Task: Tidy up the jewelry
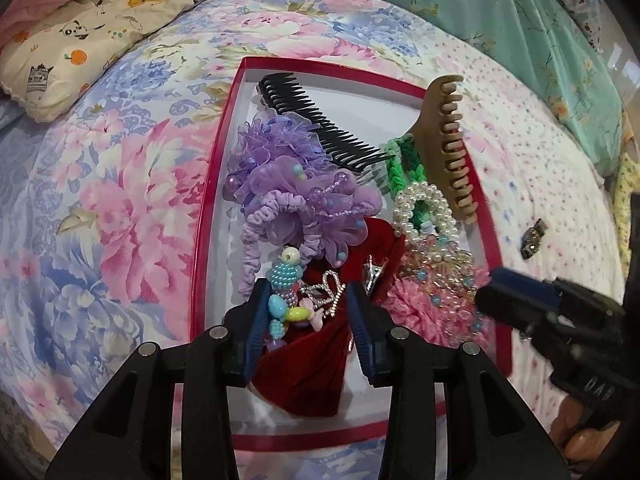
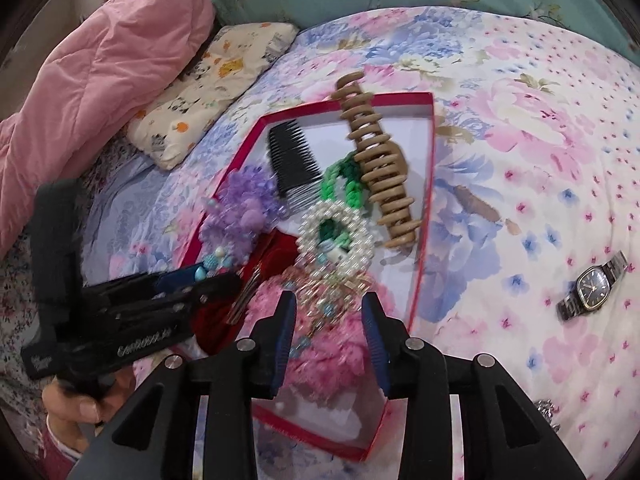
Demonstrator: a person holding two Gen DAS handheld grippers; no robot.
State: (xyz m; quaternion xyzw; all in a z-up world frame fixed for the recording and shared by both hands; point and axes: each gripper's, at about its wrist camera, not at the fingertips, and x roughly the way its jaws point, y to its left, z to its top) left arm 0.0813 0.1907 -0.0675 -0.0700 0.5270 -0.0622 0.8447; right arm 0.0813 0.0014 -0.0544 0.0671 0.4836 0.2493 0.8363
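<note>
Hovering low over the red box (image 1: 216, 184), the left gripper (image 1: 308, 316) is seen in the left wrist view with its jaws spread apart and nothing pinched; a beaded charm (image 1: 286, 292) and a small glittering crown (image 1: 324, 290) lie between the blue ribbed pads (image 1: 256, 320), probably so that one can be picked or nudged. Beyond them, at 12 o'clock, a purple gauze scrunchie (image 1: 288, 176) is heaped soft and frilly, with a stiff black comb (image 1: 316, 120) laid slantwise behind. At 1 o'clock a tan hair claw (image 1: 448, 140) is propped on the box's edge (too long, it seems, to lie flat). A pearl ring (image 1: 424, 208) and a fluffy pink pompom (image 1: 416, 308) sit at 3 o'clock, where the right gripper (image 1: 516, 284) enters.

In the right wrist view, the right gripper (image 2: 330, 336) is likewise held open and empty, over the pompom (image 2: 332, 360). A metal watch (image 2: 592, 286), hard and shiny, is left outside the box (image 2: 422, 264) at 3 o'clock on the flowered quilt (image 2: 520, 120), so it is judged still unsorted. The left gripper (image 2: 200, 280) shows at 9 o'clock.
</note>
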